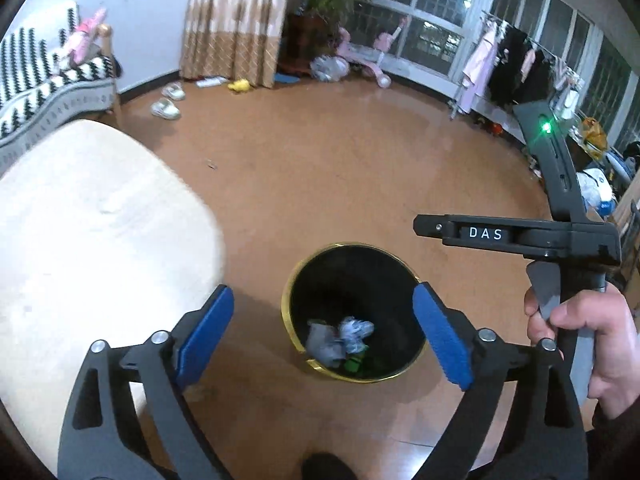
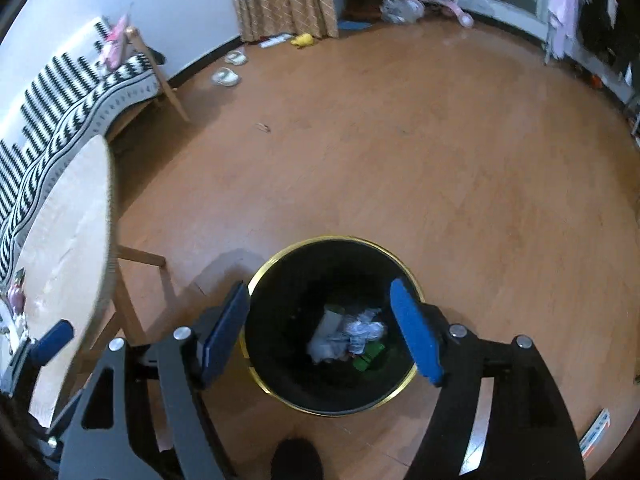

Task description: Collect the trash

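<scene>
A black trash bin with a gold rim (image 1: 287,300) (image 2: 256,272) stands on the wooden floor. Inside lie crumpled white and grey paper (image 1: 340,336) (image 2: 352,332) and a green scrap (image 1: 354,364) (image 2: 370,356). My left gripper (image 1: 324,336) is open and empty, held above the bin. My right gripper (image 2: 320,332) is open and empty, also above the bin. The right gripper's body and the hand holding it (image 1: 576,320) show at the right of the left wrist view.
A light wooden table (image 1: 80,220) (image 2: 68,216) stands left of the bin. A striped sofa (image 2: 60,92) lies behind it. White shoes (image 1: 166,108), a small scrap (image 1: 211,166) and a flat packet (image 2: 596,432) are on the floor. A clothes rack (image 1: 512,64) stands far right.
</scene>
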`<state>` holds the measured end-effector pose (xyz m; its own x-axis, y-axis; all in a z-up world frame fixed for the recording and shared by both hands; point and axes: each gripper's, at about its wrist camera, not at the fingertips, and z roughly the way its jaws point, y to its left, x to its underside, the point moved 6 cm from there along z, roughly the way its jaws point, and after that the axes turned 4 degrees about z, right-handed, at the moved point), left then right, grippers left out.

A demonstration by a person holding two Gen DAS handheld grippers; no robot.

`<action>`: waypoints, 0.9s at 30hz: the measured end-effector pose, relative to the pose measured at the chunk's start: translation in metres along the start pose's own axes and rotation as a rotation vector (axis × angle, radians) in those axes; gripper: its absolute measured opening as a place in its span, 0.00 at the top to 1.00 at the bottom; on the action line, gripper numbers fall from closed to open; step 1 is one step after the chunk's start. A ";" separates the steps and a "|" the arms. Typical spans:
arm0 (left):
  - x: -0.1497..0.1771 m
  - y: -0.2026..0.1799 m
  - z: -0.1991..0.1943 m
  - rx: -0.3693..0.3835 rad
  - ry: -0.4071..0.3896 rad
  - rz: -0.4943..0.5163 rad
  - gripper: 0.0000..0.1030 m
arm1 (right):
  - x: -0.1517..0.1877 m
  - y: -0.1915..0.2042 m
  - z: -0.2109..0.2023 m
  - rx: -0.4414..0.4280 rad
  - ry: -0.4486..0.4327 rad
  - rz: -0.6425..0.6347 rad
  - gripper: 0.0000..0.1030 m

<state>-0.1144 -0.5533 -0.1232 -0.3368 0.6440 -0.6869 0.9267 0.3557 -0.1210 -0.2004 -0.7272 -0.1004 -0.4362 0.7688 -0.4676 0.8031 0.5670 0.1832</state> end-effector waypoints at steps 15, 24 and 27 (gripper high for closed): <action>0.067 0.198 -0.192 -0.431 -0.107 -0.172 0.07 | 0.051 0.319 -0.062 -0.378 -0.027 -0.354 0.30; 0.189 0.353 -0.313 -0.706 -0.062 -0.375 0.07 | 0.142 0.487 -0.071 -0.491 0.047 -0.587 0.30; 0.226 0.405 -0.342 -0.768 -0.037 -0.454 0.07 | 0.167 0.513 -0.067 -0.489 0.068 -0.641 0.30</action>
<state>0.1279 -0.0321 -0.0819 -0.6262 0.3133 -0.7140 0.3338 0.9353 0.1176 0.1119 -0.2882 -0.0265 -0.7879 0.2582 -0.5591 0.1269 0.9565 0.2628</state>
